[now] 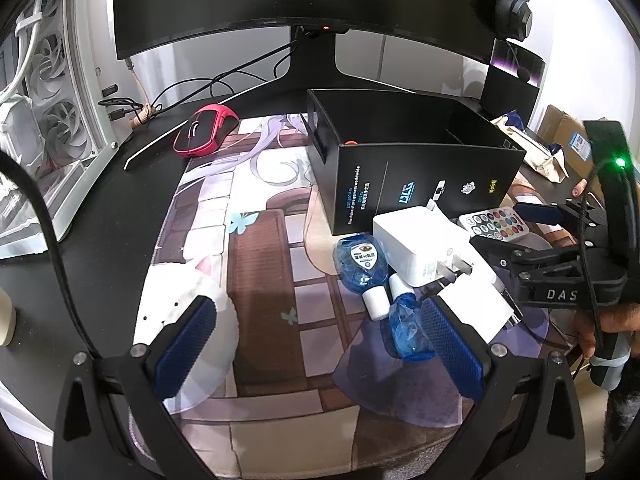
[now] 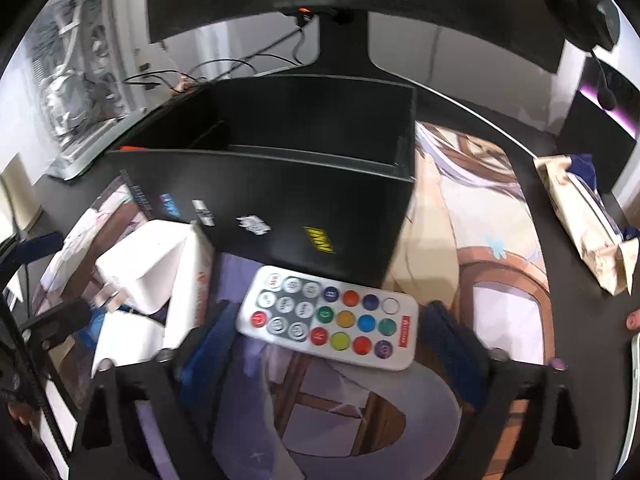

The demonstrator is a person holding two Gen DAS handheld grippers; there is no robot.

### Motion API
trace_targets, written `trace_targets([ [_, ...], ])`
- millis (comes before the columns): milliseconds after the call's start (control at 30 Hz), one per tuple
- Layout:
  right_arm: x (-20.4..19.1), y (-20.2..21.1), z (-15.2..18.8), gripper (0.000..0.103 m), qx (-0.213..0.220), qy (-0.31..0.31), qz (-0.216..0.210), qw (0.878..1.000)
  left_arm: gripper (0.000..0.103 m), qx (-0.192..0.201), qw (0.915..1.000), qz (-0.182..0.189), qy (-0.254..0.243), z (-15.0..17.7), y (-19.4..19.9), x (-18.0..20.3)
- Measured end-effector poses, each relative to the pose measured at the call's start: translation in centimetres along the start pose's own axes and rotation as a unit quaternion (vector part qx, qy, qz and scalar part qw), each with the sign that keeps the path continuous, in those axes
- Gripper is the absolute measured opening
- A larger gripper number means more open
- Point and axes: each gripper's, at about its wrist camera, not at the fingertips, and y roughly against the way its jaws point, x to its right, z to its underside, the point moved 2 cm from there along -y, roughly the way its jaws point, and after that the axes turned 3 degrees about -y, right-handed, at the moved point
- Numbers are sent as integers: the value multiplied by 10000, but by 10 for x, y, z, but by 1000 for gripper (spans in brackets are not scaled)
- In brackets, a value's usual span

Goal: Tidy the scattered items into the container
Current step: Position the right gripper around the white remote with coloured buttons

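- Because the remote [image 2: 328, 318] lies flat on the worktop mat [image 2: 508, 280], touching the black container [image 2: 304, 200], my spread right claw [image 2: 324, 332] straddling it may skid off its thin edges.
- Nudged sideways, it could jam against the white charger [image 2: 148, 268].
- My left claw [image 1: 320, 344] hangs spread, empty.

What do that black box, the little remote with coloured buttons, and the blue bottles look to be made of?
The black box looks like matte printed cardboard: thin folded walls, logos on its side. The remote seems glossy white plastic with rubbery-looking domed buttons. The blue bottles appear to be translucent blue plastic with white caps; light passes through them. None of this is certain from looks alone.
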Motion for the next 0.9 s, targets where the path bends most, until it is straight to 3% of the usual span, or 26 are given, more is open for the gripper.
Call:
trace_targets([
  [733, 12, 30, 22, 90, 203, 144, -199, 9995, 103, -33, 9999, -110, -68, 0, -3, 0],
  [900, 15, 36, 22, 90, 291, 131, -250, 9992, 103, 136, 9996, -223, 100, -4, 0, -11],
])
